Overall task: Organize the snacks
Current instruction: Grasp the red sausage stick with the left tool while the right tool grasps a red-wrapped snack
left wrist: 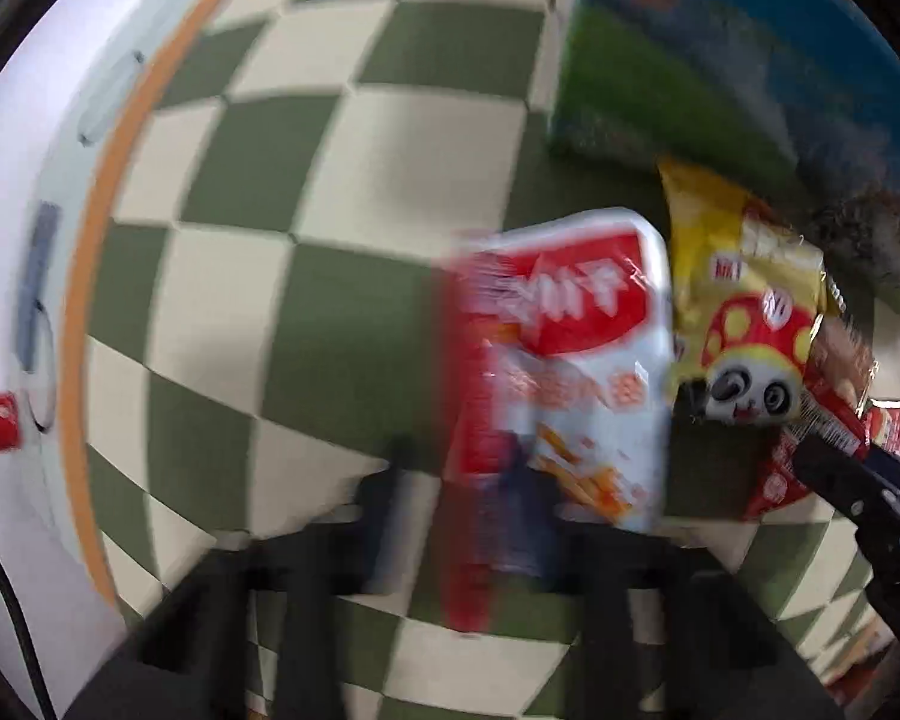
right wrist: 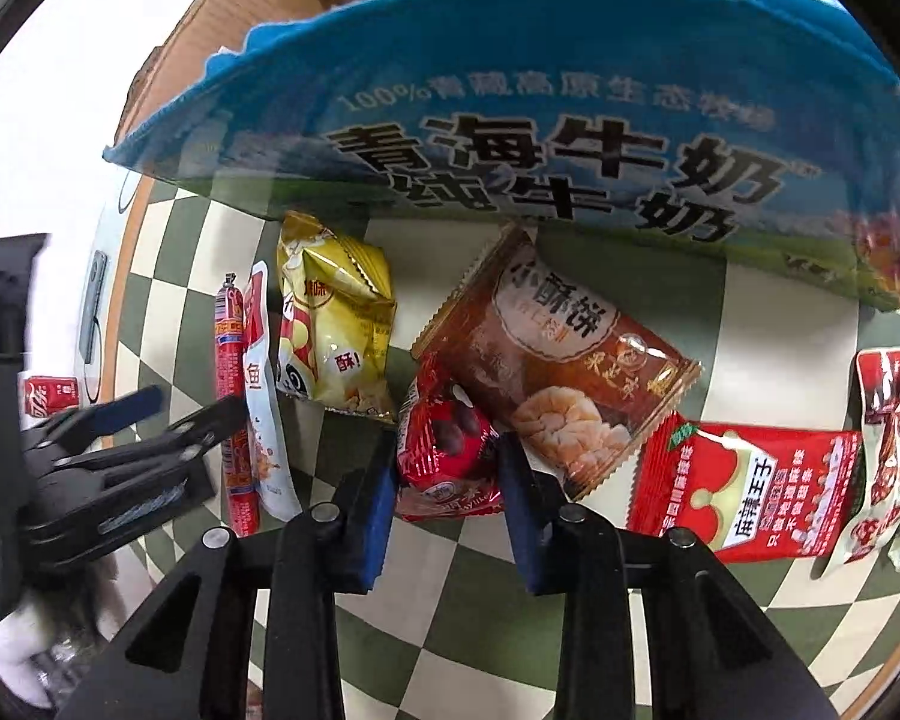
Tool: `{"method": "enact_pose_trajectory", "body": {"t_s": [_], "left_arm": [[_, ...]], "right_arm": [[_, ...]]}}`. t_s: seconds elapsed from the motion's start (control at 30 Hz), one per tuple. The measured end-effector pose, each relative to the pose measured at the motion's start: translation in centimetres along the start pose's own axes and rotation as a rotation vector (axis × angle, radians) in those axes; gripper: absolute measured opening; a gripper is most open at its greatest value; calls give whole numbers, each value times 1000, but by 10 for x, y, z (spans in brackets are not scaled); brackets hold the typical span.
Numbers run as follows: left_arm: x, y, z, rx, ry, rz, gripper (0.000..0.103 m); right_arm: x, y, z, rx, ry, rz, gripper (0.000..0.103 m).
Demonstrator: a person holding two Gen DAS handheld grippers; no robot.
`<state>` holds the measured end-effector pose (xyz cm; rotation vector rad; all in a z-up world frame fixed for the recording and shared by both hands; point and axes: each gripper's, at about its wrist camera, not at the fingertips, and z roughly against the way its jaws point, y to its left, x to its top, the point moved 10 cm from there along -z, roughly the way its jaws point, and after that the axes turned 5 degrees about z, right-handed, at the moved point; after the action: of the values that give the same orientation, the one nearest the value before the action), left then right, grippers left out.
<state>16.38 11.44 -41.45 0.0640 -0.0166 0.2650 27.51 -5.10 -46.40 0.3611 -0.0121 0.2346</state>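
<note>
My counter (right wrist: 570,618) wears a green-and-cream checkered cloth with an orange border (left wrist: 84,276), and past that border the surface turns white; a red soda can (right wrist: 48,396) stands out there. The blue milk carton (right wrist: 570,138) is my landmark, an open box with printed Chinese lettering; over its top rim I see the edges of a few packets, too cut off to name. Directly below the carton lie a yellow panda snack bag (right wrist: 336,324) and a brown pastry packet (right wrist: 564,378), near each other. Further from the carton, the red round packet (right wrist: 444,444) sits between the blue pads of my right gripper (right wrist: 450,468), which is clenched onto it. Off to that side of the carton lie a red spicy-strip packet (right wrist: 744,486) and a red-and-white wrapper (right wrist: 888,444). On the carton's other side, my left gripper (left wrist: 462,462) is grasping a red-and-white snack pouch (left wrist: 570,366), badly blurred, with a red sausage stick (right wrist: 231,396) just beside it
</note>
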Motion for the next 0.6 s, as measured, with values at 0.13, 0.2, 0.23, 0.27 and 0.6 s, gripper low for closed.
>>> {"method": "enact_pose_trajectory", "body": {"t_s": [0.13, 0.2, 0.23, 0.27, 0.6], "left_arm": [[-7, 2, 0, -14, 12, 7, 14], [-11, 5, 1, -27, 21, 21, 14], [-15, 11, 2, -32, 17, 29, 14], [-19, 13, 5, -34, 13, 29, 14], [-54, 2, 64, -125, -39, -5, 14]], "right_arm": [[-8, -3, 8, 40, 38, -15, 33], [-10, -7, 13, 51, 31, -27, 32], [-10, -7, 16, 56, 28, -30, 32], [-10, -7, 20, 63, 24, -35, 32], [-24, 0, 70, 138, -32, -32, 30]]}}
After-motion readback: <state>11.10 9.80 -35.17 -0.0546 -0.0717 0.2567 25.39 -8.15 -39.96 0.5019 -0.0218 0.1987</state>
